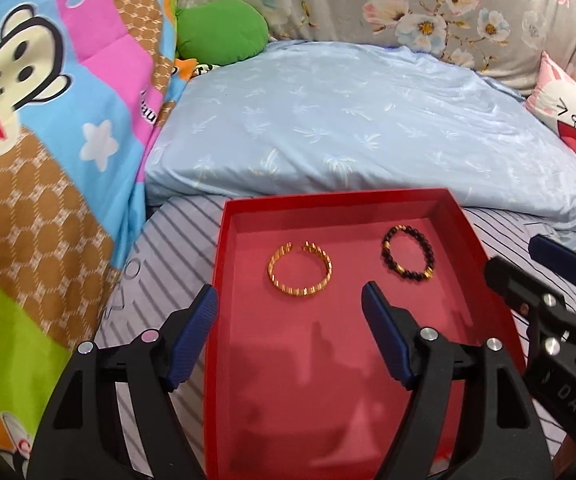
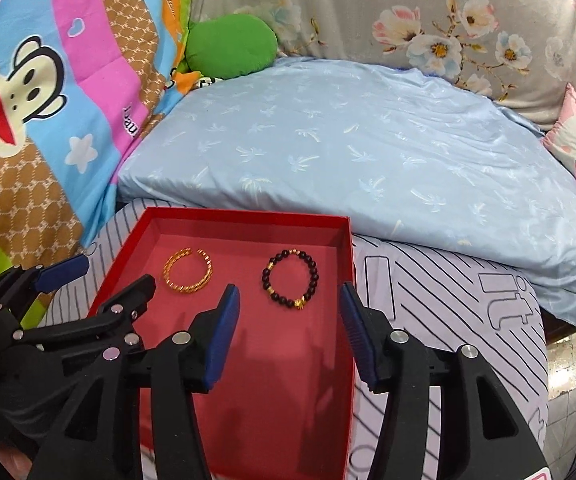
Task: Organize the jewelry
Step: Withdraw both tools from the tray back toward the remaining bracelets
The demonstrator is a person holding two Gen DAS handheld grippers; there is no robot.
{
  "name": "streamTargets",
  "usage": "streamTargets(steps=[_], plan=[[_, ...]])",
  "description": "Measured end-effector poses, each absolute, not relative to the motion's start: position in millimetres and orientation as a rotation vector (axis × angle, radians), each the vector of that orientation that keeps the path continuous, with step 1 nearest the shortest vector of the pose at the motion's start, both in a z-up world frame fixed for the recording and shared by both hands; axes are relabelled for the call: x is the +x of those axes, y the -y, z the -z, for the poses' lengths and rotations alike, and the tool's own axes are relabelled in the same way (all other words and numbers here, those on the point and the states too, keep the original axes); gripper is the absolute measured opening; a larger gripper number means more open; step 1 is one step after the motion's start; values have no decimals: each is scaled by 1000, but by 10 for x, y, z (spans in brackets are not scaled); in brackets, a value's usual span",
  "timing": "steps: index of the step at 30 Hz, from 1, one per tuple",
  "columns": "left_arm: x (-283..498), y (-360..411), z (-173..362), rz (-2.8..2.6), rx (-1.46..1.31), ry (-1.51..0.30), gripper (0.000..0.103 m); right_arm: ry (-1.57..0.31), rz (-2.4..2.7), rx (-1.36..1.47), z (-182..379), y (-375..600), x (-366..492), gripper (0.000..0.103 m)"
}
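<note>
Both claws are spread wide with nothing in them: the left gripper (image 1: 289,312) hangs low over the near-left part of the red tray (image 1: 224,240), one finger outside its left wall and one inside, and the right gripper (image 2: 289,308) sits the same way on the other side, straddling the tray's right wall. So the jewelry is already where it belongs, I'd say. The gold bangle (image 1: 299,268) lies flat on the tray floor toward the back left, and the dark beaded bracelet (image 1: 407,253) lies flat to its right, apart from it and not touching either wall. Side by side with a gap looks deliberate, keeps them from tangling and makes each easy to grab. Each claw points forward roughly at its own piece, just short of it, tilted down a bit toward the tray. From the left camera the right gripper pokes in at the far right edge. Tray sits on a striped sheet (image 2: 427,280), with a light blue pillow (image 1: 347,120) behind it and a cartoon monkey blanket (image 1: 48,120) off to the left.
</note>
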State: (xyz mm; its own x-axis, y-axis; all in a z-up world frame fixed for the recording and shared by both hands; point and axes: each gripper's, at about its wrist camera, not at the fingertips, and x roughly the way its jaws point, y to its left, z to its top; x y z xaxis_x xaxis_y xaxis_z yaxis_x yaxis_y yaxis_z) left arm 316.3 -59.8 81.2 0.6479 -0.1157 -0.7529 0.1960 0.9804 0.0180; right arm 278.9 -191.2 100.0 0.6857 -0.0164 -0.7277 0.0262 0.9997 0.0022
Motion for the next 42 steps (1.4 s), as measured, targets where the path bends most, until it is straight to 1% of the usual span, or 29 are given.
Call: streamTargets(steps=[5,10,22,31,42], plan=[[2747,454,-912,168,101,-826,70,-808,10,34,-1032,1916,2346,51],[2339,289,-910,151,83,-812,71,-821,15,50,-951,1929,1898,51],[1477,-83,-511,91,69,-847,71,-896,14,69,-574,1890,1096,51],[966,-224,-168,87,54,-900,71,-948,-1,98,-323,1825,751,51],[739,-379,-79,56,33,-907,70,-969,-101,45,-220,1407,636,51]])
